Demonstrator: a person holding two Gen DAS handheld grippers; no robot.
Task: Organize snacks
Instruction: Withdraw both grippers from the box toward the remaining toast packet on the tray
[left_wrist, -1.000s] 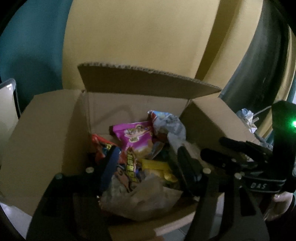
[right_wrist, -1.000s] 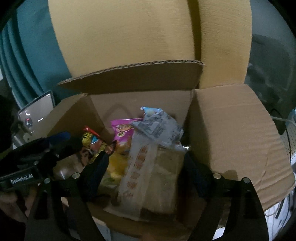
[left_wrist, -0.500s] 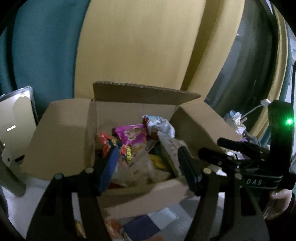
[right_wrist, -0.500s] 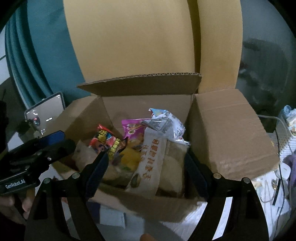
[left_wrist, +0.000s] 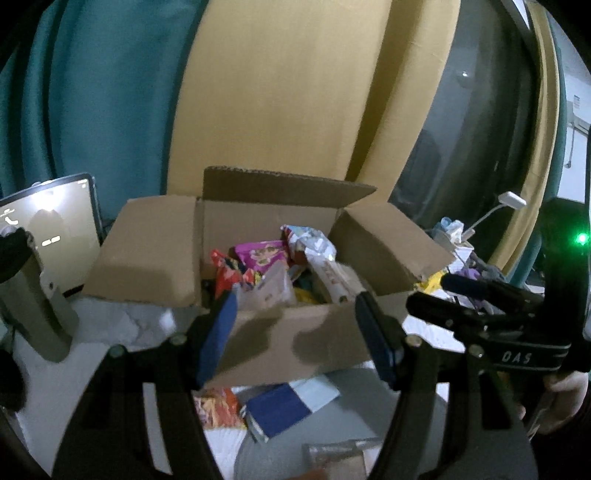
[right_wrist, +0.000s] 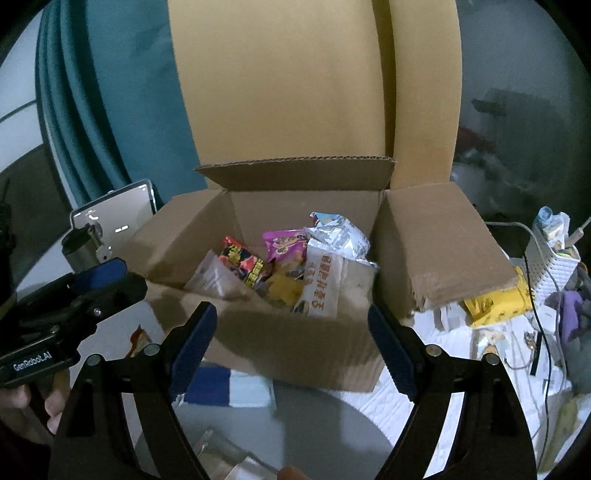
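Observation:
An open cardboard box (left_wrist: 280, 343) (right_wrist: 295, 343) holds several snack packets: a pink bag (left_wrist: 262, 254) (right_wrist: 286, 245), a red bag (left_wrist: 229, 275) (right_wrist: 240, 260), a crinkled silver bag (left_wrist: 310, 242) (right_wrist: 340, 234) and a long beige packet (right_wrist: 321, 286). My left gripper (left_wrist: 295, 332) hovers open in front of the box's near wall, empty. The right gripper (right_wrist: 293, 343) is beside it, open and empty too. A blue-and-white packet (left_wrist: 284, 406) (right_wrist: 225, 387) and an orange packet (left_wrist: 216, 406) lie on the table before the box.
A lit tablet (left_wrist: 51, 229) (right_wrist: 114, 218) and a grey flask (left_wrist: 33, 295) stand left of the box. On the right lie a yellow packet (right_wrist: 495, 301), a white holder (right_wrist: 550, 266), cables and clutter. Teal and yellow curtains hang behind.
Both grippers have drawn back and upward from inside the box. The box now looks smaller, and its front wall and the packets on the table have come into view.

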